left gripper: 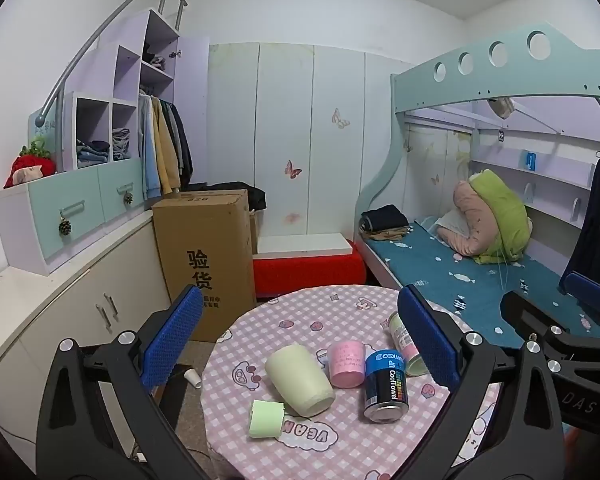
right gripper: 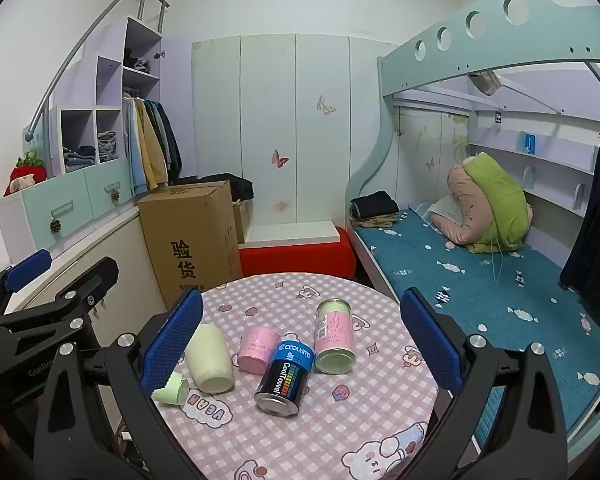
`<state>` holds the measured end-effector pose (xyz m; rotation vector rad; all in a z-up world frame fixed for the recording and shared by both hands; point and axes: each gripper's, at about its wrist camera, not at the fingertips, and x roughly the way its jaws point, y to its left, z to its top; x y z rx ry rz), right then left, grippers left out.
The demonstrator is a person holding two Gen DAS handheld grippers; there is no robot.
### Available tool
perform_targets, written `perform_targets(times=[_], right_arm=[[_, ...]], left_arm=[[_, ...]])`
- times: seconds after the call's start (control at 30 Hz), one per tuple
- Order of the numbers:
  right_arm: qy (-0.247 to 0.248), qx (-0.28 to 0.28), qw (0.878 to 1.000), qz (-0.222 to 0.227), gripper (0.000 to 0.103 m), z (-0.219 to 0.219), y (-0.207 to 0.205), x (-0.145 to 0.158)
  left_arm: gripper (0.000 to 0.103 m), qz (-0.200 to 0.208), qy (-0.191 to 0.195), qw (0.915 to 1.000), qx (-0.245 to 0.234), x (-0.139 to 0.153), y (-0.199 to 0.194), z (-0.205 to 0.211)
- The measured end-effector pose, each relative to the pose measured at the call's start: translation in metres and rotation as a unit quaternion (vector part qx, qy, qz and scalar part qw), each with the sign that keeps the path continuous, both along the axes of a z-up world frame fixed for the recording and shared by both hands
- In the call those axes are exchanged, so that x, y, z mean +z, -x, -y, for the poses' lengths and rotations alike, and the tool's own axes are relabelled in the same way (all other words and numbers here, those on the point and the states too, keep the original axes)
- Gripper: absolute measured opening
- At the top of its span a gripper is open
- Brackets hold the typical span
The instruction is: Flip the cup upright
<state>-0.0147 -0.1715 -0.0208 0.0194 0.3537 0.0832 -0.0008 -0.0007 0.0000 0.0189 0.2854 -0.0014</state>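
Lying on its side near the left edge of the round table (left gripper: 340, 452), the pale green cup (left gripper: 300, 380) is seen with its mouth turned toward the near edge. Both the left tongs (left gripper: 300, 344) and the right tongs (right gripper: 302, 344) are held spread wide above the table, nothing being pinched.

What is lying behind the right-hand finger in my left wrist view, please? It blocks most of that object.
Observer: A pink-and-green cylindrical can, lying on its side with one round end towards the right wrist camera.
Operator: Thank you. Is the right gripper holding anything?
Observer: No. Its blue-padded fingers stand wide open with nothing between them.
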Motion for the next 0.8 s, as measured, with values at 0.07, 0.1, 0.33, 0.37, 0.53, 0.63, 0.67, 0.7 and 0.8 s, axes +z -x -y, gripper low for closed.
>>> perform_targets(times=[0.07,0.1,0.33,0.37,0.53,0.63,0.67,0.7,0.8], right_arm=[[0.0,-0.001,1.0,-0.004,0.095,0.0,0.0,-0.001],[0.0,-0.001,1.0,-0.003,0.095,0.0,0.0,-0.001],[0.001,-0.001,1.0,-0.003,0.095,-0.001,-0.002,-0.003],[0.001,-0.001,1.0,-0.003,0.095,-0.002,-0.003,-0.003],[-0.003,0.0,1.0,-0.003,0.095,-0.001,-0.002,-0.004],[-0.003,0.0,1.0,-0.003,0.095,-0.002,-0.003,-0.005],[-0.003,0.0,1.0,-0.004,0.095,-0.002,-0.003,-0.005],[-0.003,0.0,1.0,-0.004,0.095,-0.002,-0.003,-0.005],[-0.004,0.0,1.0,-0.004,0.095,-0.002,-0.003,-0.005]], left_arm=[[0.098,0.0,0.001,1.0,0.0,0.0,0.001,0.0],[0.098,-0.004,0.003,1.0,0.0,0.0,0.0,0.0],[0.098,-0.003,0.003,1.0,0.001,-0.001,0.002,-0.001],[0.098,-0.003,0.003,1.0,0.001,-0.001,0.003,-0.001],[0.098,-0.007,0.004,1.0,0.0,-0.009,-0.005,0.002],[0.098,-0.009,0.005,0.9999,0.0,-0.011,-0.007,0.0],[0.098,-0.008,0.004,1.0,0.0,-0.01,-0.007,0.0],[0.098,-0.008,0.004,1.0,0.0,-0.011,-0.007,0.001],[0.098,-0.008,0.004,1.0,0.001,-0.013,-0.007,0.001]])
